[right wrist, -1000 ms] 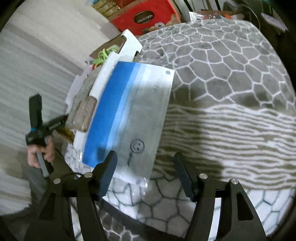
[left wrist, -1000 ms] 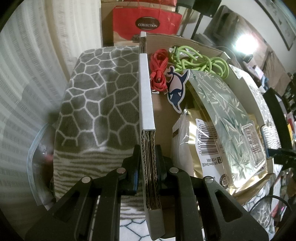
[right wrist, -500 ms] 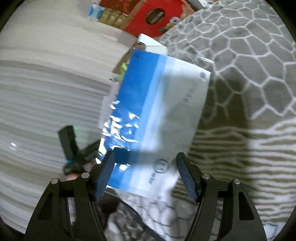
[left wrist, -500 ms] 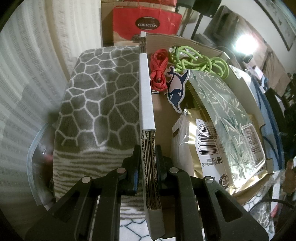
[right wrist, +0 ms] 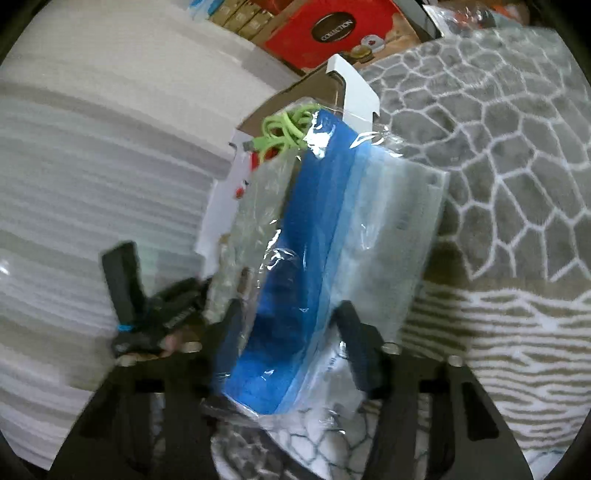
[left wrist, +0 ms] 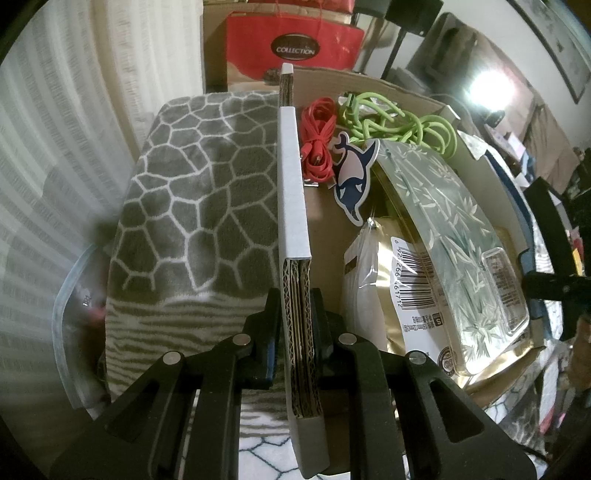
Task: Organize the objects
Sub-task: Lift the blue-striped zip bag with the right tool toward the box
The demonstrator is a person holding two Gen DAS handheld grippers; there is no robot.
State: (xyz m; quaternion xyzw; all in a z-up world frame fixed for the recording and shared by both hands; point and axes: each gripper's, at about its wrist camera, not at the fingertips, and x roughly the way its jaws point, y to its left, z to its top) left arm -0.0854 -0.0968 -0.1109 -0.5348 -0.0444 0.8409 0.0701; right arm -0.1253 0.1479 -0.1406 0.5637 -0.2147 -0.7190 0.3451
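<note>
Item: blue-and-clear plastic packet (right wrist: 332, 258), flat, wrapped in crinkled film. Location: raised off the patterned blanket (right wrist: 498, 184), between the fingers of the right gripper (right wrist: 291, 339), just beside the open cardboard box (left wrist: 295, 206) and overlapping its near rim in the right wrist view.

Right gripper: jaws partly closed, one finger at each long edge of the packet near its lower end; it appears to be gripping the packet, though motion blur and film glare leave the actual contact unclear.

Left gripper (left wrist: 295, 325): jaws closed tight on the box's double corrugated side wall, steadying it.

Box contents, as seen: red cable (left wrist: 317, 140), green cord (left wrist: 399, 122), whale sticker (left wrist: 354, 177), bamboo-print pouch (left wrist: 450, 229), barcode-labelled bag (left wrist: 399, 291). The right half is stacked high; bare cardboard shows along the held wall.

Orientation: the packet's long axis runs away from the right gripper toward the box's far end and the red gift bag (right wrist: 332, 33); blue band toward the box, clear band toward the blanket; it tilts up from the held end.

Step in hand (judged): carrying the packet to the box while the box is held steady.

Next move calls for: swinging the packet over the rim, lining its long axis with the box's length, lowering it flat onto the pouches or into the gap, then releasing
</note>
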